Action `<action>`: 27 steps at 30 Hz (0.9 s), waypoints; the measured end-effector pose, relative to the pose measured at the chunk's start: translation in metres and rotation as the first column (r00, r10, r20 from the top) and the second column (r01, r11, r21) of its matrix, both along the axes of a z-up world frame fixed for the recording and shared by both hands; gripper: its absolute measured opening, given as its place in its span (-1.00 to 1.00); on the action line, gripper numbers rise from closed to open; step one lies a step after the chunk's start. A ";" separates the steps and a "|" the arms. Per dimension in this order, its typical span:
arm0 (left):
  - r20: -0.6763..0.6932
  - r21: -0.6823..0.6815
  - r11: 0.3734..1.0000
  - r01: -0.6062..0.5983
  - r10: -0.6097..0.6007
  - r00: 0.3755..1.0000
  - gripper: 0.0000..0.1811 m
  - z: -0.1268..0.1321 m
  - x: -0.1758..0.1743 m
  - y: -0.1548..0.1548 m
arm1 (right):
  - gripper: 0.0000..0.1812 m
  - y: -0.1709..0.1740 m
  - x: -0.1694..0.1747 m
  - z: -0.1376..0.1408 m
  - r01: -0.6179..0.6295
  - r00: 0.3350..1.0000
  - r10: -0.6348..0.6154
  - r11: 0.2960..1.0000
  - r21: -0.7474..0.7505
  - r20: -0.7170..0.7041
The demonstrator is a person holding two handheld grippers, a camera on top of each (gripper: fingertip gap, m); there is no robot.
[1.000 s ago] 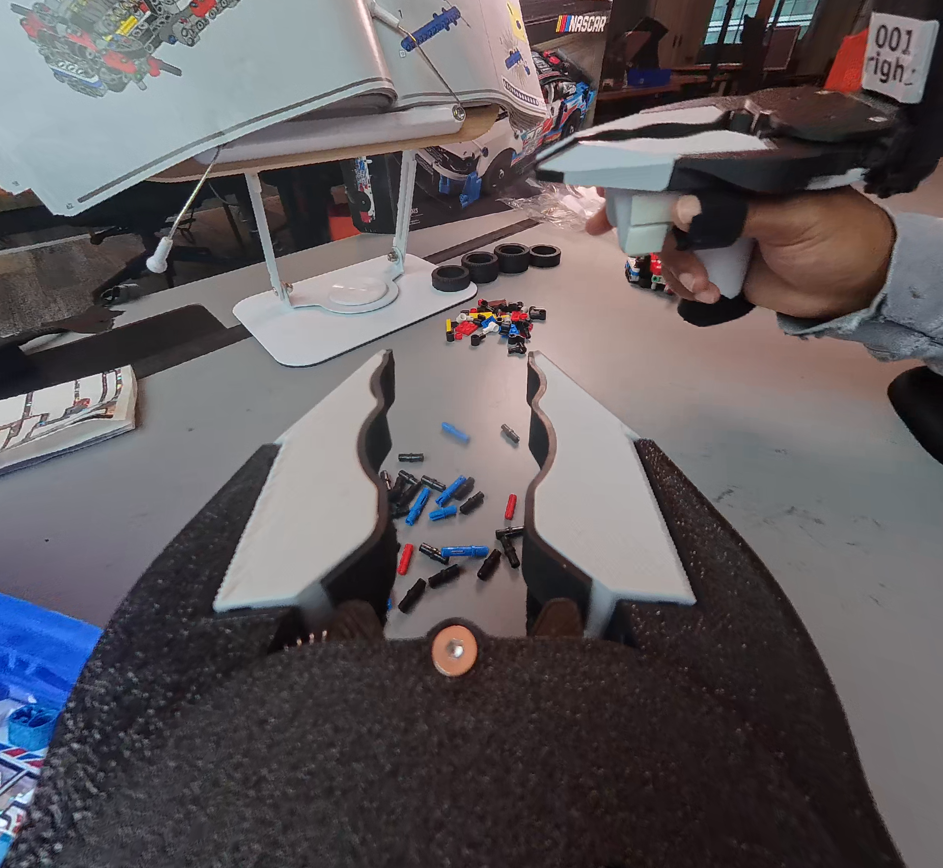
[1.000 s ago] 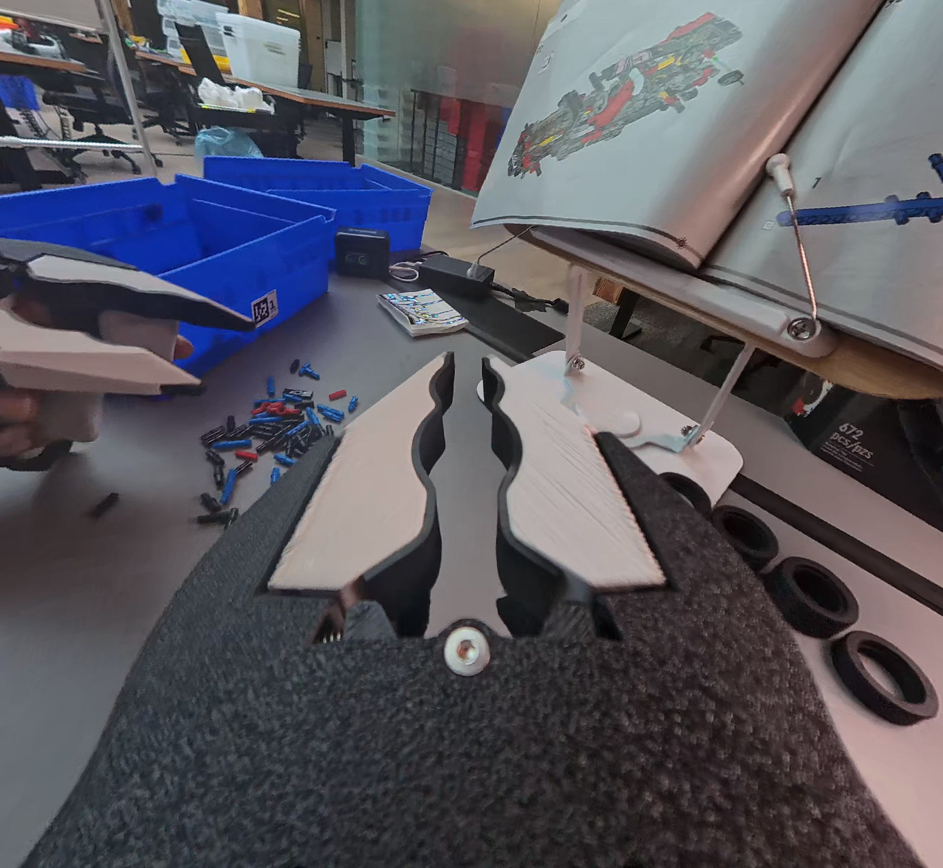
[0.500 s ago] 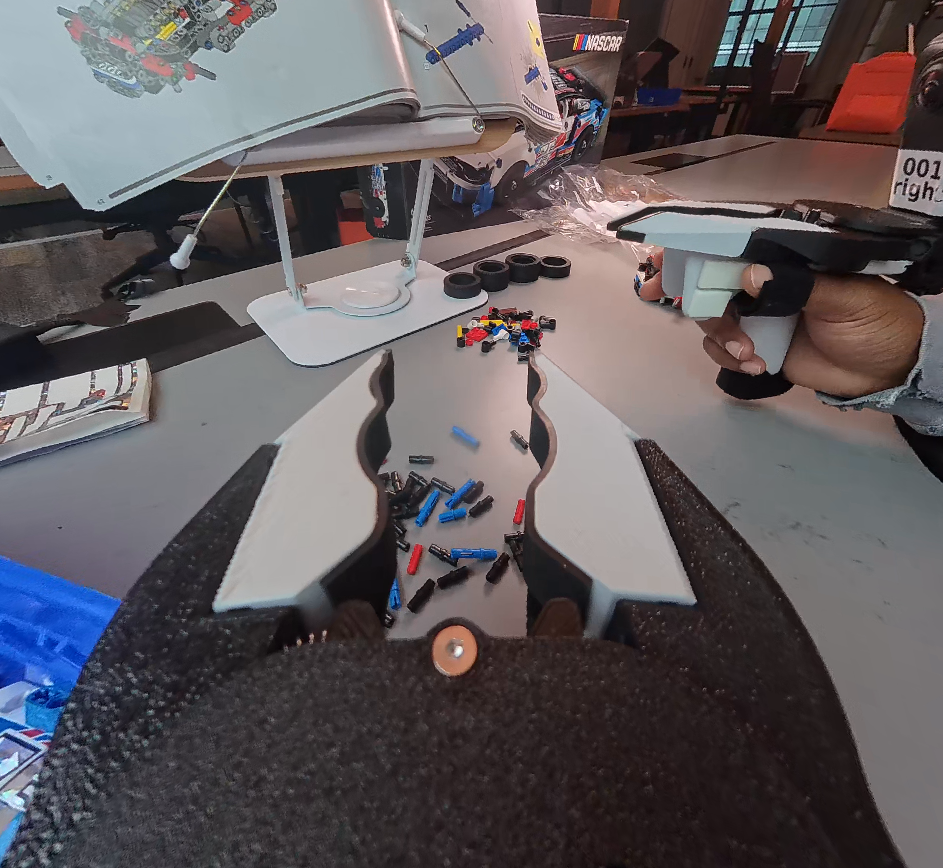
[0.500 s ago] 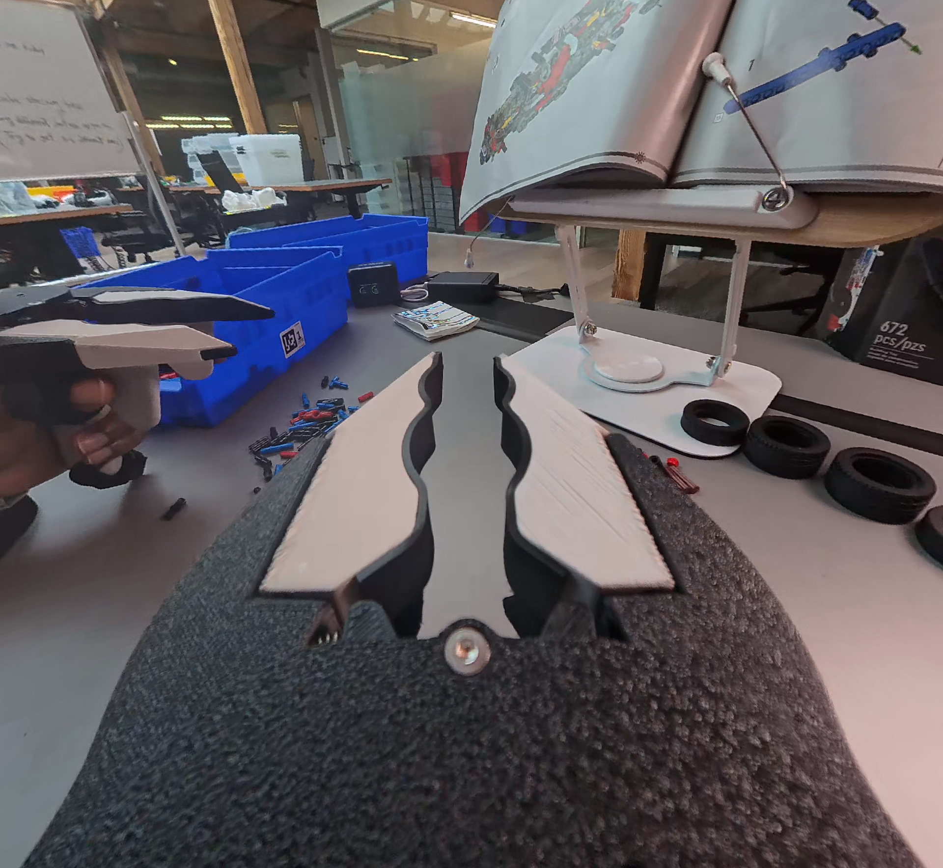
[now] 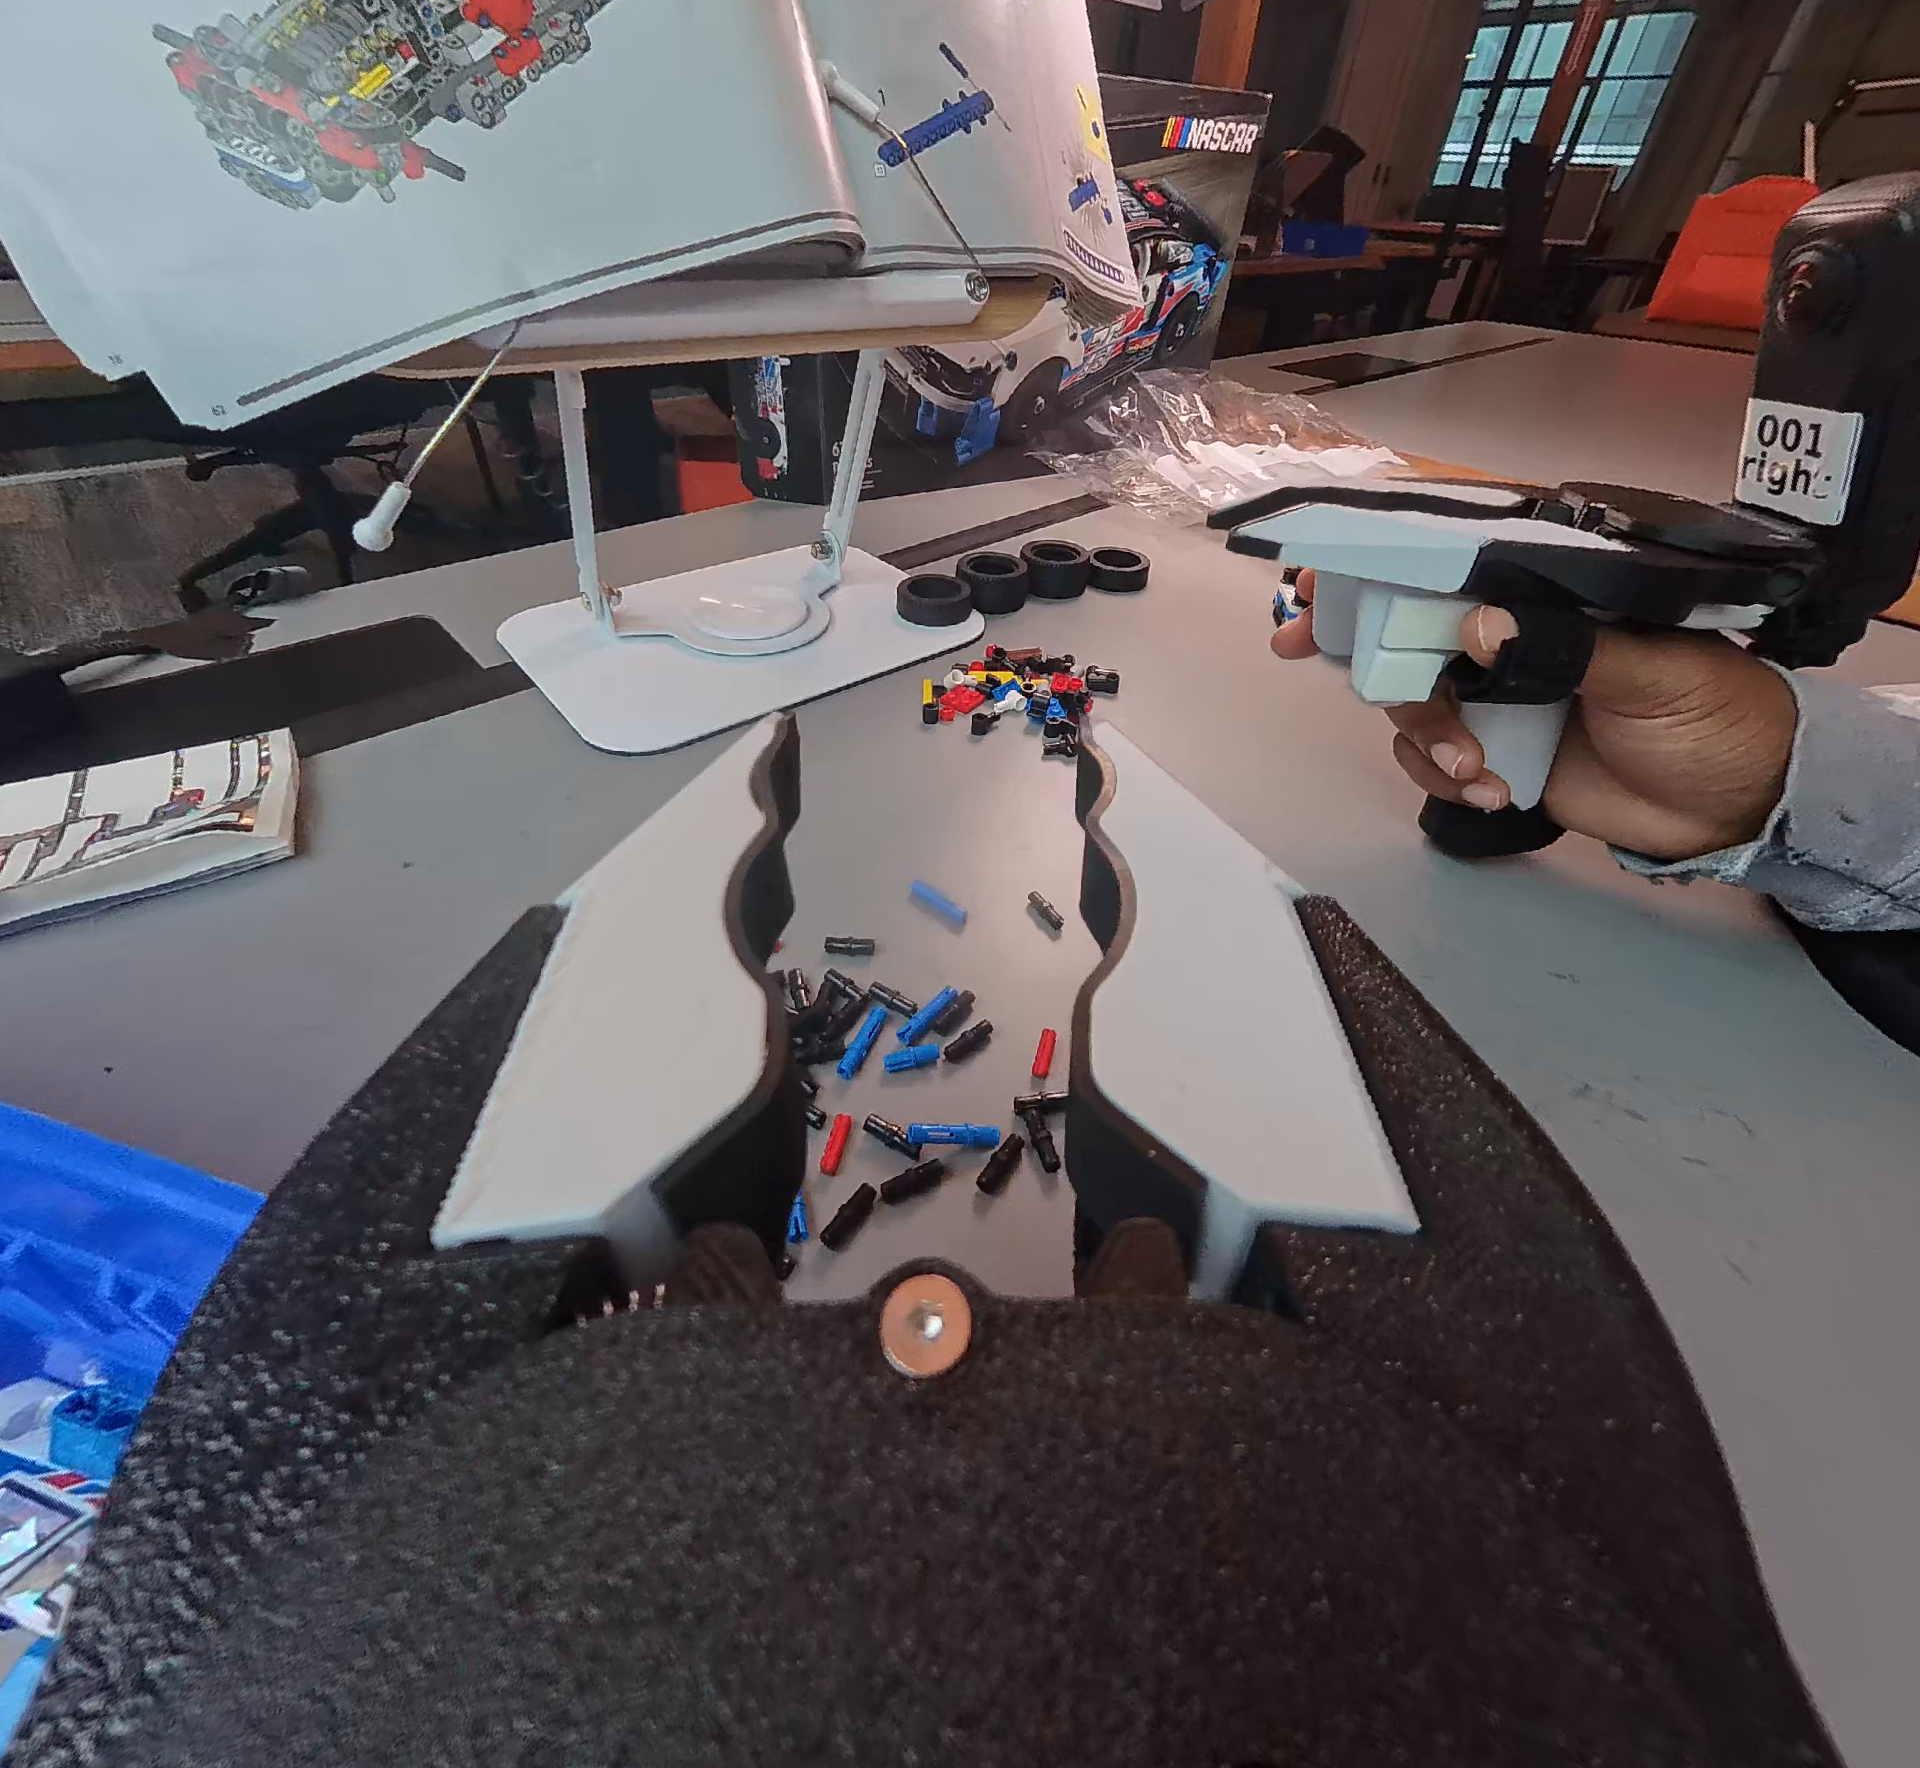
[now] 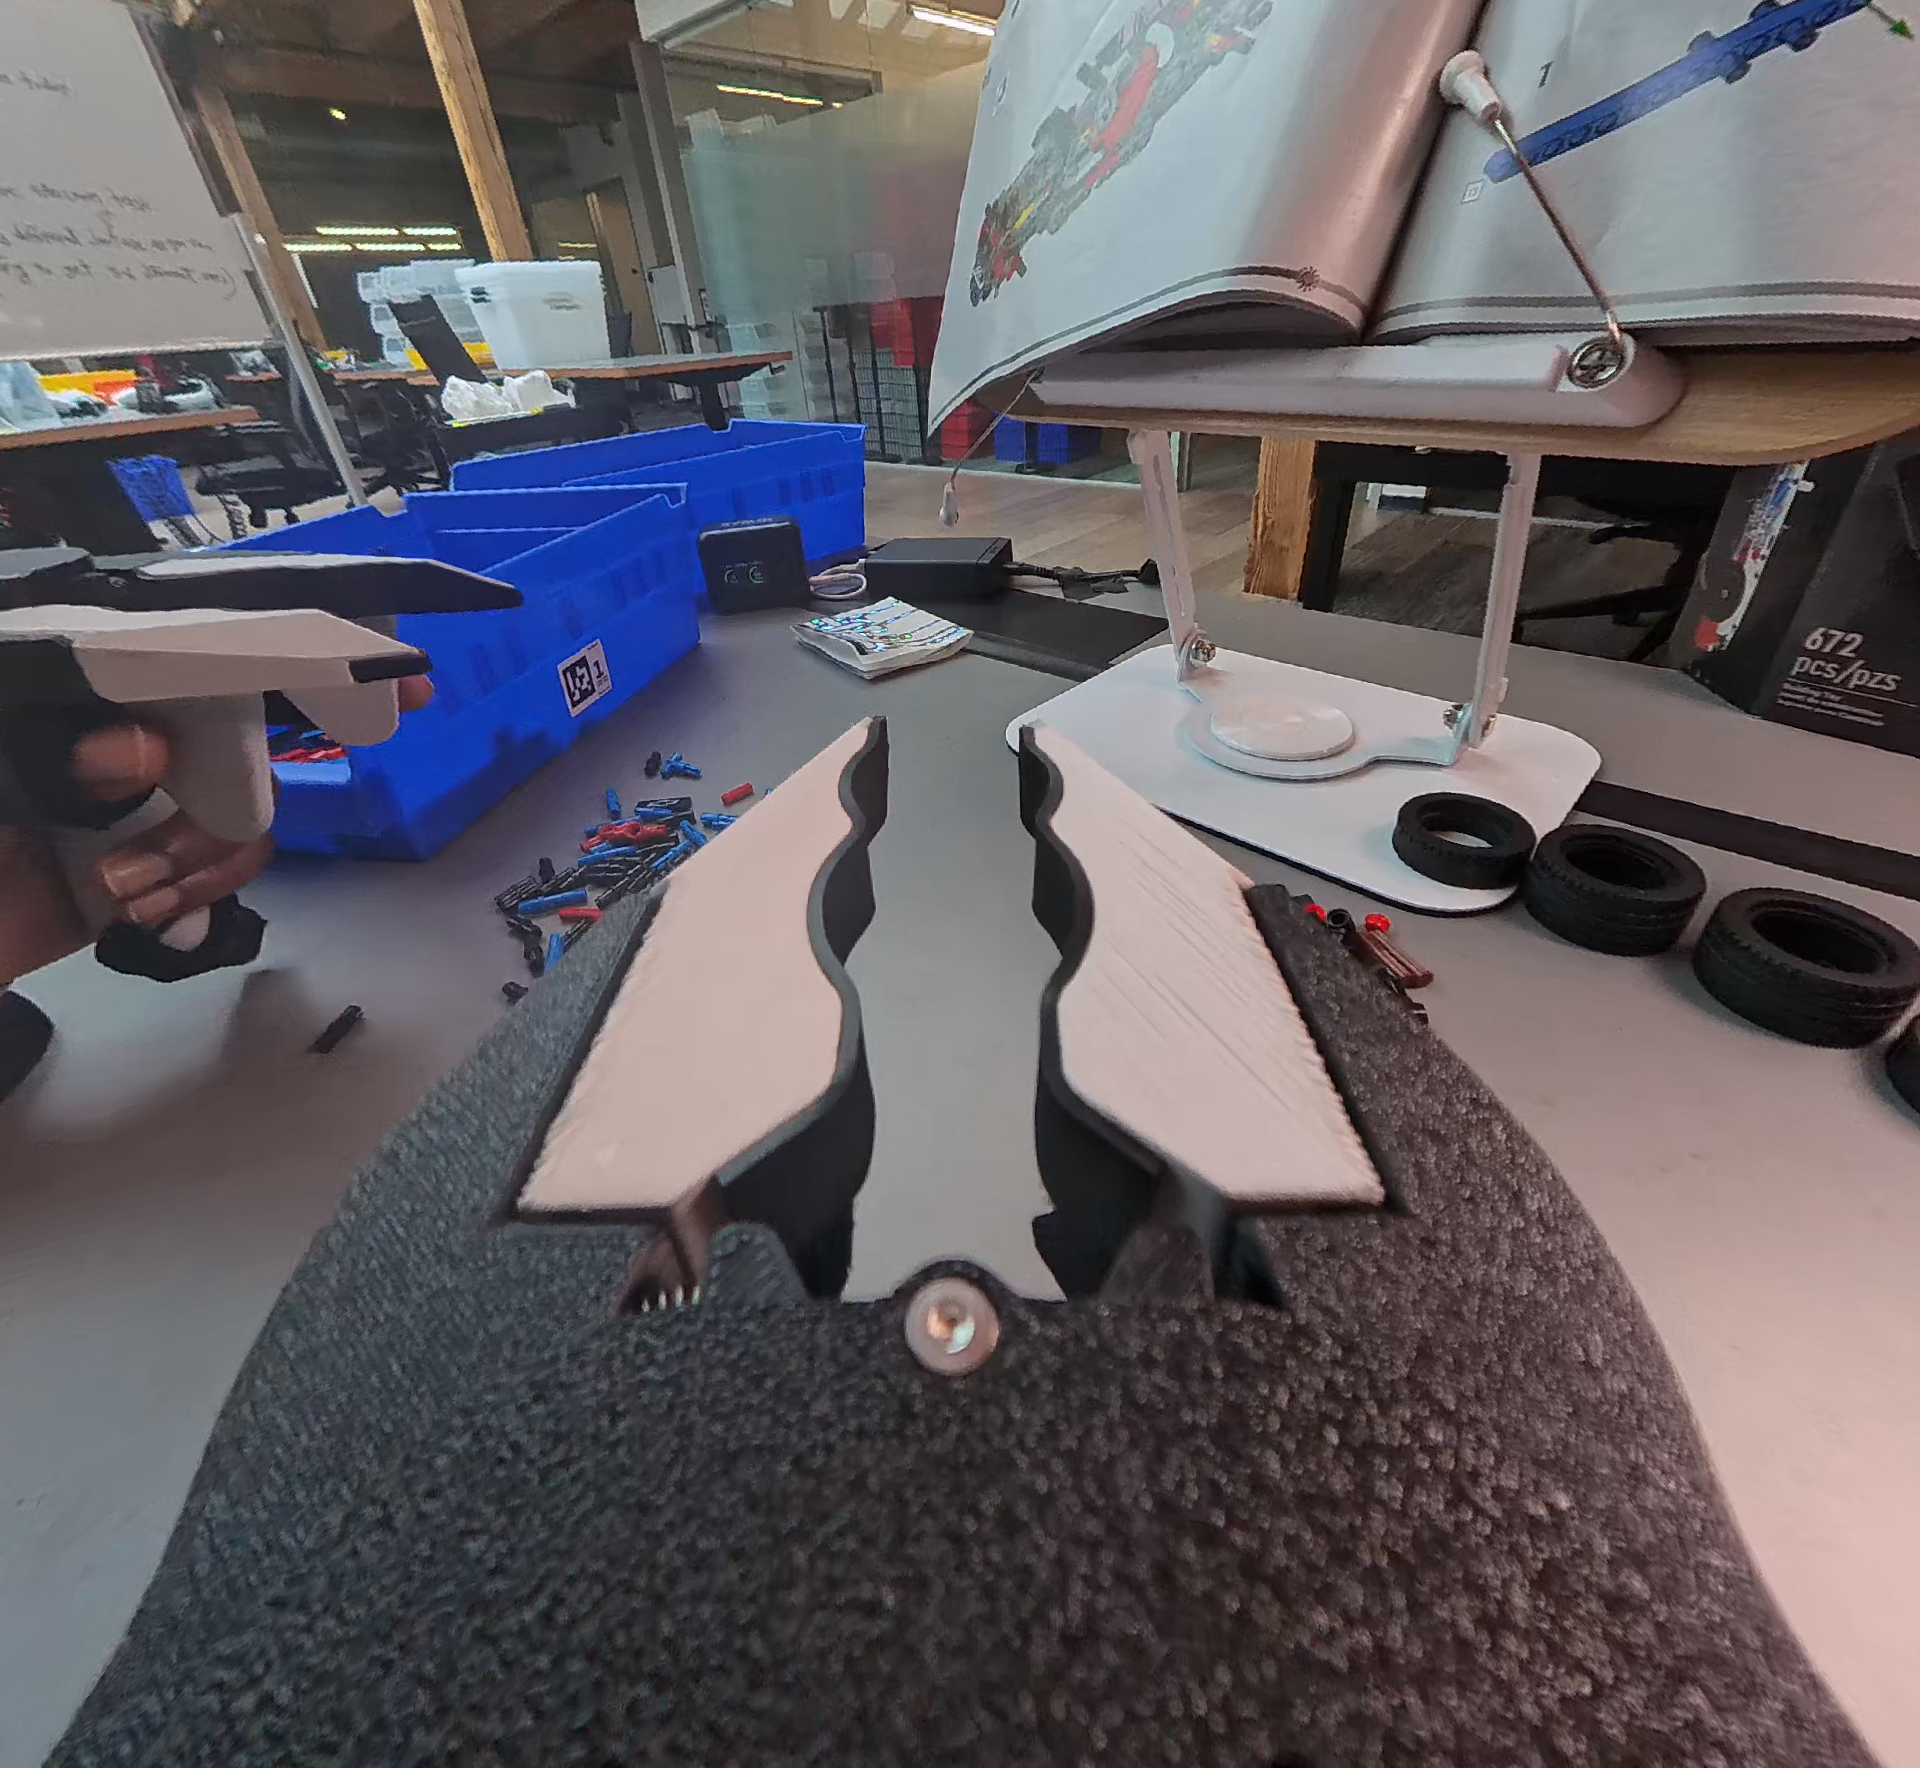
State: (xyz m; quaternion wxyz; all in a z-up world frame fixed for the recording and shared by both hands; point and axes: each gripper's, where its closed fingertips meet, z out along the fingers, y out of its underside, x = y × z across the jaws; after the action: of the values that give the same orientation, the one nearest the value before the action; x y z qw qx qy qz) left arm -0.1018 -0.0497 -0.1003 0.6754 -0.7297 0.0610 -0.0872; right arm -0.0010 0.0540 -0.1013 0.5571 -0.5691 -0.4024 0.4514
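**Two empty grippers above a table of small building parts**

The left gripper (image 5: 935, 742) hangs over the grey table (image 5: 1558, 1043) with its jaws wide apart and nothing between them. Directly under the gap lies a scatter of small pins (image 5: 914, 1074), black, blue and red, loose on the tabletop; none touches the fingers (image 5: 644, 1022). A single blue pin (image 5: 937, 899) and a black one lie a little apart at 12 o'clock of that scatter. Farther on at 12 o'clock, just past the fingertips, sits a mixed pile of coloured parts (image 5: 1018, 695).

At 2 o'clock in the left wrist view the right gripper (image 5: 1236, 523) is held in a hand (image 5: 1621, 742) above the table, its tips pointing toward the 4 black tyres (image 5: 1023, 575) lined up in a row. In its own view the right gripper (image 6: 954, 742) has its jaws moderately parted, narrower than the left, and holds nothing; only bare table shows between them. A few red and brown parts (image 6: 1371, 939) lie just beside its right finger at 3 o'clock, and the tyres (image 6: 1610, 887) stand beyond them.

A white book stand (image 5: 727, 648) at 11 o'clock carries an open instruction booklet (image 5: 447, 108), held by wire page clips. A second, thin booklet (image 5: 135, 814) lies flat at 9 o'clock. Blue bins (image 6: 540, 638) stand at 10 o'clock in the right wrist view, behind the left gripper (image 6: 457, 627). A dark product box (image 5: 1174, 264) stands behind the stand, with crumpled clear plastic (image 5: 1195, 440) beside it.
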 end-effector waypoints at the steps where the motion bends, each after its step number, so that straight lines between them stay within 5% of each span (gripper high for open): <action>1: -0.001 0.008 1.000 -0.001 0.001 1.000 -0.44 0.002 0.000 -0.001 | -0.72 -0.001 -0.001 -0.001 -0.001 1.000 0.001 1.000 0.005 0.005; 22: -0.041 -0.004 1.000 -0.024 0.024 0.999 -0.44 -0.006 0.000 0.004 | -0.72 -0.015 0.000 0.013 -0.026 1.000 0.026 0.995 0.100 0.002; 27: -0.053 -0.007 1.000 -0.021 0.021 0.998 -0.45 -0.007 0.003 0.004 | -0.77 0.016 0.046 0.083 0.104 0.993 -0.088 0.965 0.242 -0.076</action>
State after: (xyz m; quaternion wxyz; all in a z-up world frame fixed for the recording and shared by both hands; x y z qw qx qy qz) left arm -0.0987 -0.0455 -0.1069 0.6716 -0.7350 0.0707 -0.0612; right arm 0.0448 0.0697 -0.0185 0.6570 -0.4998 -0.4090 0.3889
